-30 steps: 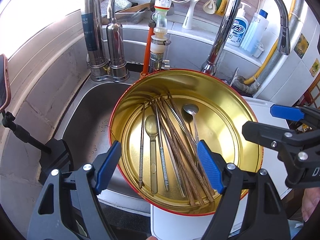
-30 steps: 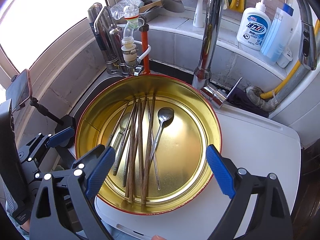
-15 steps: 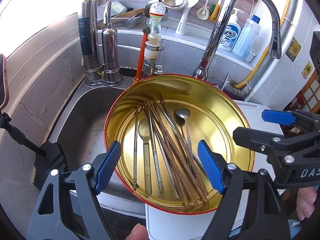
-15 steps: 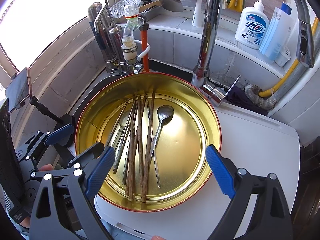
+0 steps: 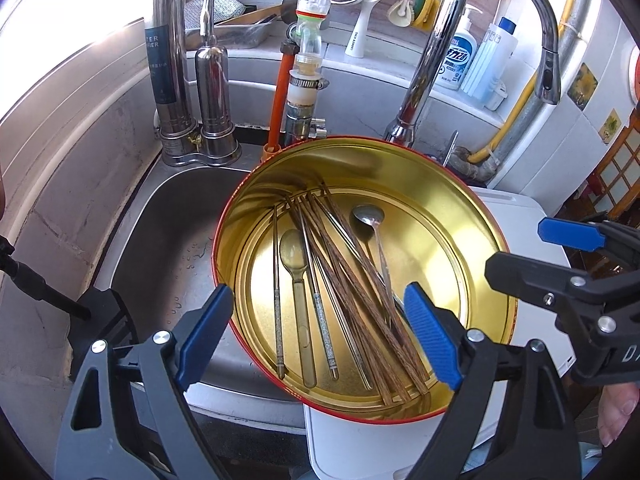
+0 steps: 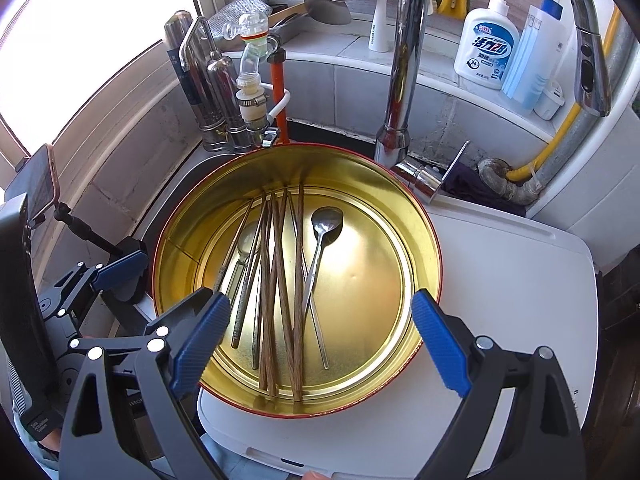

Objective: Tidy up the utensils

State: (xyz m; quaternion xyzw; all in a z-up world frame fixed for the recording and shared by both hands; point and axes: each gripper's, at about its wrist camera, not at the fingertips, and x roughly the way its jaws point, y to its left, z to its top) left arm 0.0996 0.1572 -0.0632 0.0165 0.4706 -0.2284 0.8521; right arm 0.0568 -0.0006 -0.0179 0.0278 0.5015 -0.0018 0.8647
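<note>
Hovering over a round gold tin [image 6: 416, 236] that sits on a white board [image 6: 508, 280] partly over the steel sink [image 5: 160, 248], both grippers hold nothing, jaws spread wide: the left gripper [image 5: 316, 336] above the tin's near left rim, the right gripper [image 6: 320, 340] above its near edge. All the utensils lie loose in the tin's left half, mixed together: dark wooden chopsticks [image 6: 298, 288] fanned and crossing one another, thin metal chopsticks [image 5: 322, 322] among them, a steel spoon [image 6: 326, 220] with its bowl toward the faucet [image 6: 400, 80], and a translucent amber spoon [image 5: 296, 256] partly under the sticks. From where I stand, the sorting looks still open, since kinds lie jumbled and no holder for them shows; whether some pieces have gone elsewhere, I cannot tell. Any pick would want one jaw pair lowered and narrowed around a single piece, and the steel spoon, lying slightly apart on the right, seems easiest; the crossed sticks risk dragging their neighbours.
</note>
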